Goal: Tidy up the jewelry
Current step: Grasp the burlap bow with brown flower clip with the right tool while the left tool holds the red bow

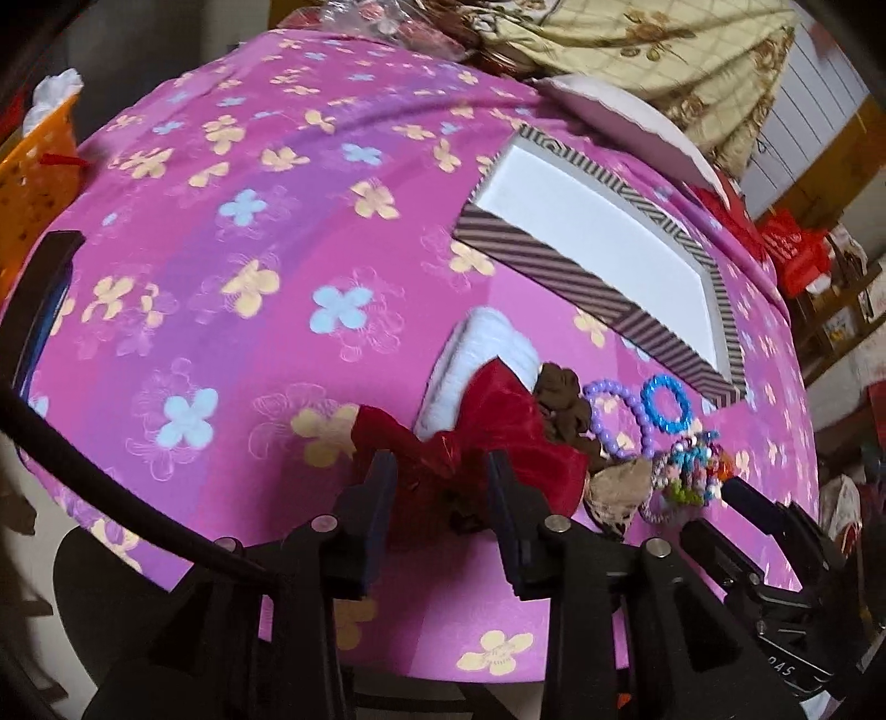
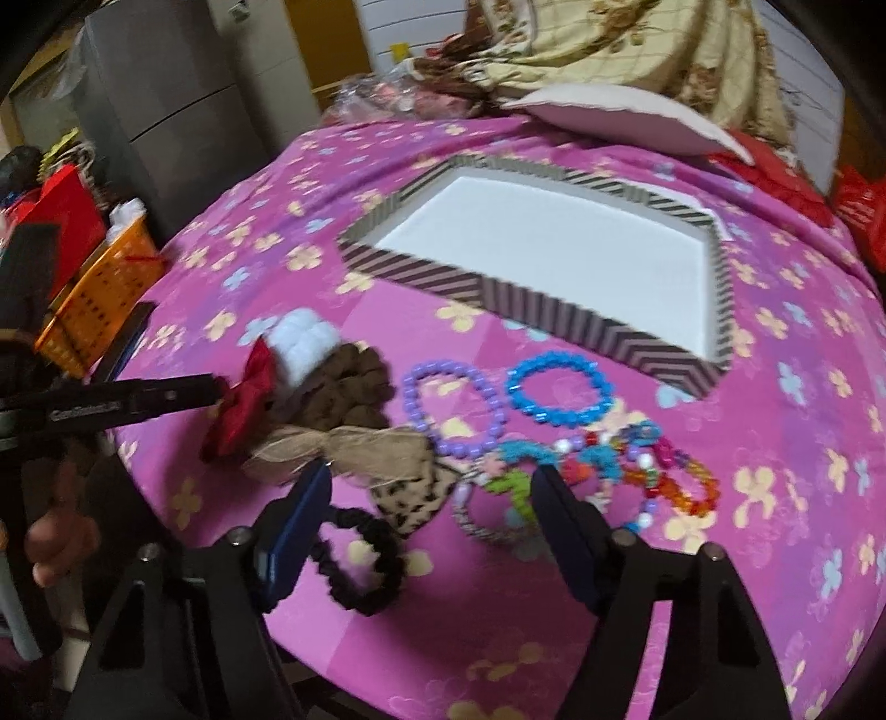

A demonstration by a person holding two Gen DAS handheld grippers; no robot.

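A striped box (image 2: 554, 310) with a white inside lies open on the pink flowered table; it also shows in the left wrist view (image 1: 559, 277). In front of it lie a purple bead bracelet (image 2: 487, 399), a blue bead bracelet (image 2: 554, 415), a heap of colourful bracelets (image 2: 637, 465), a black scrunchie (image 2: 376, 576), a burlap bow (image 2: 354, 443), a brown scrunchie (image 2: 354, 382) and a white scrunchie (image 2: 299, 338). My left gripper (image 1: 443, 476) has its fingers either side of a red bow (image 1: 487, 432). My right gripper (image 2: 432, 487) is open above the burlap bow and bracelets.
A pink cushion (image 2: 620, 111) and a beige quilt (image 2: 637, 44) lie behind the box. An orange basket (image 2: 94, 299) stands off the table's left edge. Red bags (image 1: 792, 249) sit to the right.
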